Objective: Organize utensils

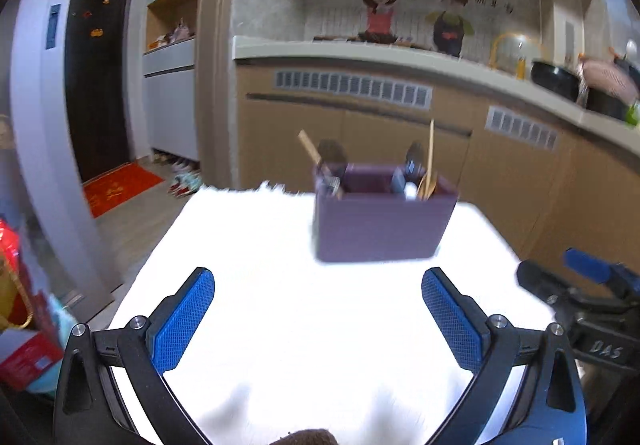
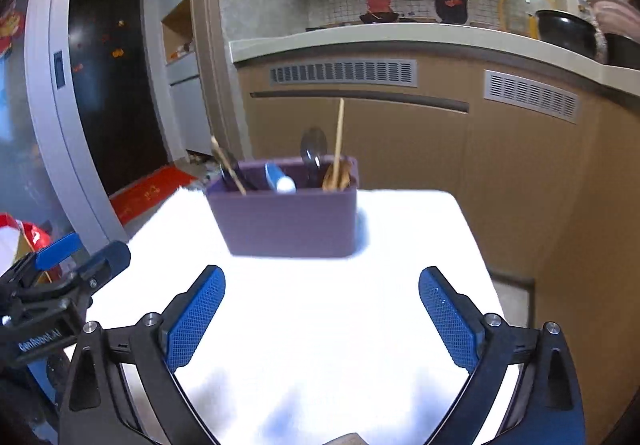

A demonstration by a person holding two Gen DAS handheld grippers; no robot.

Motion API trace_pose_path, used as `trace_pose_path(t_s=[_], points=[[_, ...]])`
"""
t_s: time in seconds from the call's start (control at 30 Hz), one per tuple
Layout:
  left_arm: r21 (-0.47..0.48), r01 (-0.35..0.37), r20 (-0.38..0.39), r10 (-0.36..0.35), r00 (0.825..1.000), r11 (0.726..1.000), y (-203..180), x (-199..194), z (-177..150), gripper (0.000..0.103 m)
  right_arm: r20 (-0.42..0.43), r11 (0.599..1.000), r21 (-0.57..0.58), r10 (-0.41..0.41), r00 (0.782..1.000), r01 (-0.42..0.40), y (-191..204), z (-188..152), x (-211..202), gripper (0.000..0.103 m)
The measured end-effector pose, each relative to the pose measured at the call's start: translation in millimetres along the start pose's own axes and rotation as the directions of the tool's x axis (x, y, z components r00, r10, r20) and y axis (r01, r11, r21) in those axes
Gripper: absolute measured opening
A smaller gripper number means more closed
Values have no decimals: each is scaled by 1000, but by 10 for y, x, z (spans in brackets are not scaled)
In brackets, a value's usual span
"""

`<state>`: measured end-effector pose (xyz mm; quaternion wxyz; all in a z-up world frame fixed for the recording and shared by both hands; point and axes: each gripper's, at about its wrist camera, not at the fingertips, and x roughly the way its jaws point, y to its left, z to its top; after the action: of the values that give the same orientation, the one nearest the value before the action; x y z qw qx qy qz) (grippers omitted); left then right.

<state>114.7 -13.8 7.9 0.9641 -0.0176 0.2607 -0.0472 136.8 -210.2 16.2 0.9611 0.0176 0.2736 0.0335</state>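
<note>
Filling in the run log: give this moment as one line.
left gripper: open, empty | right gripper: open, empty | purple holder: upright on white table, utensils inside | table otherwise bare

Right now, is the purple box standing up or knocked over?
Standing up. The purple box sits flat on the white table with its open top facing up, and a spoon and sticks poke out of it.

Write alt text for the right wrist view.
A purple utensil holder stands on a white table, holding chopsticks, a spoon and other utensils. The right gripper sits before it, jaws open and empty; the left gripper shows at left.
</note>
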Motion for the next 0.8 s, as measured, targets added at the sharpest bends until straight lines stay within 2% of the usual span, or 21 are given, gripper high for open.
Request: trace_pose_path(t_s=[0.07,0.27,0.4,0.57,0.8], points=[[26,-11,-3,11,1000,1000,-21,-76,-123,102,-14,1000,10,-22,1000,22,13,-166,-97,97],[93,-107,31,105,994,990,-124,-320,-333,103,-33,997,21,-76,997,76,30,-497,-308,97],[82,-82,19,81,997,993,-118,-371,-350,103,-1,994,-4,-106,994,106,86,-593,-455,97],[70,-70,-1,70,998,995,-116,-390,-366,103,31,993,-4,-117,993,118,64,-546,-565,98],[58,-62,-12,63,998,996,-114,-413,-386,103,25,995,-4,-101,995,101,49,-527,-556,98]])
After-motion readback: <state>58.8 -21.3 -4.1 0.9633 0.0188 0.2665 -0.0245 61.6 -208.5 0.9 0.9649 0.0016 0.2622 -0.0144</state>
